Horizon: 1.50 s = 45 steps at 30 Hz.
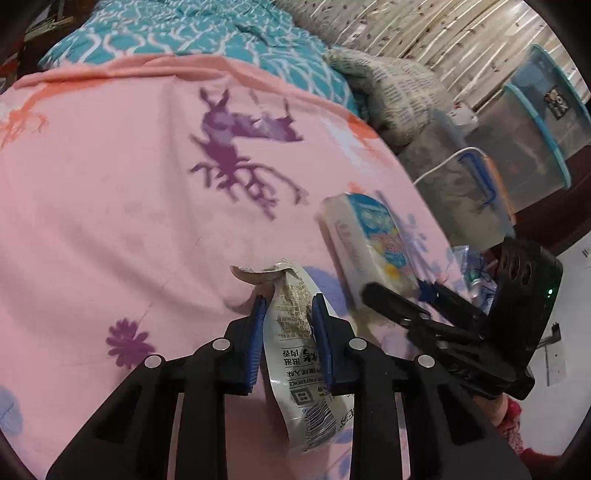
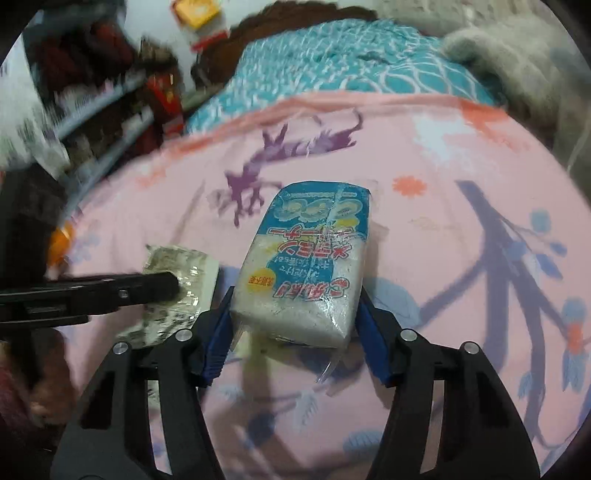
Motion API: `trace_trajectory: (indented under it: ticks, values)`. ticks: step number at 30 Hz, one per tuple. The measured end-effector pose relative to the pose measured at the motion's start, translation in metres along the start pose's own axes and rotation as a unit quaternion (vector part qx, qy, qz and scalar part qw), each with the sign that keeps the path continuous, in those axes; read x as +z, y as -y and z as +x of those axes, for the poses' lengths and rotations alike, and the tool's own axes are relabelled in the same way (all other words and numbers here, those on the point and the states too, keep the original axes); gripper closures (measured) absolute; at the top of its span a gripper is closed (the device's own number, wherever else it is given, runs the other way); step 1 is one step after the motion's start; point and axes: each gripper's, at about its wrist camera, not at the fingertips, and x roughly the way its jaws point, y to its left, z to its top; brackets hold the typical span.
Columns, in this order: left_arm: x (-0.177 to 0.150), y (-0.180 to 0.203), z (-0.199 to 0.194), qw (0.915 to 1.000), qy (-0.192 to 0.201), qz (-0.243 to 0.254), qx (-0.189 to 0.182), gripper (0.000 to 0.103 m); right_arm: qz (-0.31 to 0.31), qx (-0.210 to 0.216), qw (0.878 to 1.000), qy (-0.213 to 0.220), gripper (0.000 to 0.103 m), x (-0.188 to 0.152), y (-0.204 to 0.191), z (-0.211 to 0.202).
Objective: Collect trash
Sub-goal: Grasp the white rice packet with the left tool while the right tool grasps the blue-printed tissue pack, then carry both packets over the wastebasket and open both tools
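Left tool (image 1: 289, 306) pinches a crumpled printed wrapper (image 1: 295, 332) between its blue pads, low over a bed covered by a pink sheet (image 1: 110, 221). Printed text and a barcode show on the strip of wrapper hanging back toward the tool's base; its torn silver top curls just past the fingertips.

Right tool (image 2: 295, 325) stands at medium spread around the near end of a blue-and-white soft pack (image 2: 306, 258) lying on the sheet. Whether its pads press the pack cannot be told. From this tool, the left tool and the wrapper lie close on the left side.

Farther out, purple deer and flower prints mark the sheet. Beyond it lies a teal patterned quilt (image 1: 207, 29). Off to the right of the left tool, clear storage bins (image 1: 524, 155) stand beside the bed.
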Motion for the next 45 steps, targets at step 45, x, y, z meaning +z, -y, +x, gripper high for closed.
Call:
trace_trajectory:
  ticks: [45]
  values:
    - [0.057,0.469,0.367,0.936,-0.162,0.303,-0.075,0.057,0.183,-0.261,0.932,0.173,0.016,-0.066,0.359,-0.243]
